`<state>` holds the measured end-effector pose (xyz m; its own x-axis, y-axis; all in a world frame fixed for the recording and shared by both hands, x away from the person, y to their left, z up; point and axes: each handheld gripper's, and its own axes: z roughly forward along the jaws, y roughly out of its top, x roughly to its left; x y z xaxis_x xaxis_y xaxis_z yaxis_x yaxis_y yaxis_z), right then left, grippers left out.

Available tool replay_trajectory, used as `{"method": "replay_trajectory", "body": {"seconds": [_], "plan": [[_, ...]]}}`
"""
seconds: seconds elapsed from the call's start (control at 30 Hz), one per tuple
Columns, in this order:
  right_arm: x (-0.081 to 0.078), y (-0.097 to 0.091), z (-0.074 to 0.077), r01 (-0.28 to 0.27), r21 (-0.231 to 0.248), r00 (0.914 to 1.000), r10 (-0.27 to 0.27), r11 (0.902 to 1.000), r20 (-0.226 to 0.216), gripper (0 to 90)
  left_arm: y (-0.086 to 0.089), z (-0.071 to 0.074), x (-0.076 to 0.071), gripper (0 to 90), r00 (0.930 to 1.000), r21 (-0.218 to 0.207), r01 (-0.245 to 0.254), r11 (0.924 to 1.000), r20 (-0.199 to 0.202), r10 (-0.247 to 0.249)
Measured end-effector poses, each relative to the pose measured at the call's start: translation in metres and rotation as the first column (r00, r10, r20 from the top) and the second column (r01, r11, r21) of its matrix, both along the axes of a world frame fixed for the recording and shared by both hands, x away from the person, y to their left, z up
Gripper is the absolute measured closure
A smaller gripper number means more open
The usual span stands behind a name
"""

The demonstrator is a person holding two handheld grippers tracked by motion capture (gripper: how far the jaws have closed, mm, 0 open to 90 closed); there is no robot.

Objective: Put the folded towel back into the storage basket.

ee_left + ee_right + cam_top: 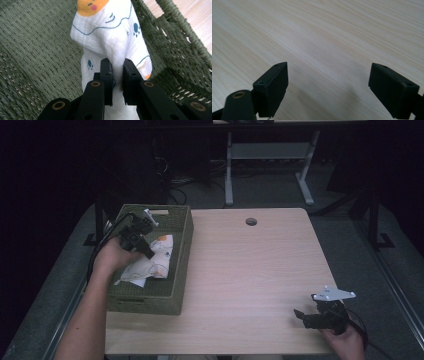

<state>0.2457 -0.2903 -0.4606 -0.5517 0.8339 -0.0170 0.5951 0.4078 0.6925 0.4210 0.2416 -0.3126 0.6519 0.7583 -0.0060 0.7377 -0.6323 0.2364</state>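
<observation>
The little white cloth (pixel 110 37) sits inside the green basket (pixel 150 305), over at nine o'clock on the table (pixel 250 280). The left gripper (pixel 117 62) pinches a fold of it tight, so it can go where the hand wants. That arm reaches in, pointing down. The right gripper (pixel 328 82) rests at five o'clock, wide apart, holding nothing.

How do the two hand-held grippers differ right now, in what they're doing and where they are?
The left hand-held gripper is shut on the white printed cloth; the right hand-held gripper stands open with nothing between its jaws. The left one reaches into the green woven basket at the table's left edge; the right one sits near the bare wooden table at its near right corner. Both have black jaws and are held by a hand.
</observation>
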Motion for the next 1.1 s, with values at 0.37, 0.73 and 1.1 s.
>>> {"method": "replay_trajectory", "body": {"seconds": [0.37, 0.73, 1.1], "plan": [[0.000, 0.000, 0.000, 0.000, 0.002, 1.0000, 0.000, 1.0000, -0.002, 15.9, 0.004, -0.005, 0.001, 80.6, 1.0000, -0.008, 0.003, 1.0000, -0.004, -0.003], [0.000, 0.000, -0.001, 0.000, 0.002, 1.0000, 0.000, 1.0000, -0.004, 15.9, 0.006, -0.012, 0.003, 80.6, 0.9998, -0.001, 0.017, 0.9998, -0.010, -0.017], [0.000, 0.001, -0.001, -0.004, 0.001, 1.0000, 0.004, 1.0000, -0.005, 15.9, 0.004, -0.016, 0.003, 79.7, 0.9982, 0.009, 0.059, 0.9982, -0.001, -0.059]]}}
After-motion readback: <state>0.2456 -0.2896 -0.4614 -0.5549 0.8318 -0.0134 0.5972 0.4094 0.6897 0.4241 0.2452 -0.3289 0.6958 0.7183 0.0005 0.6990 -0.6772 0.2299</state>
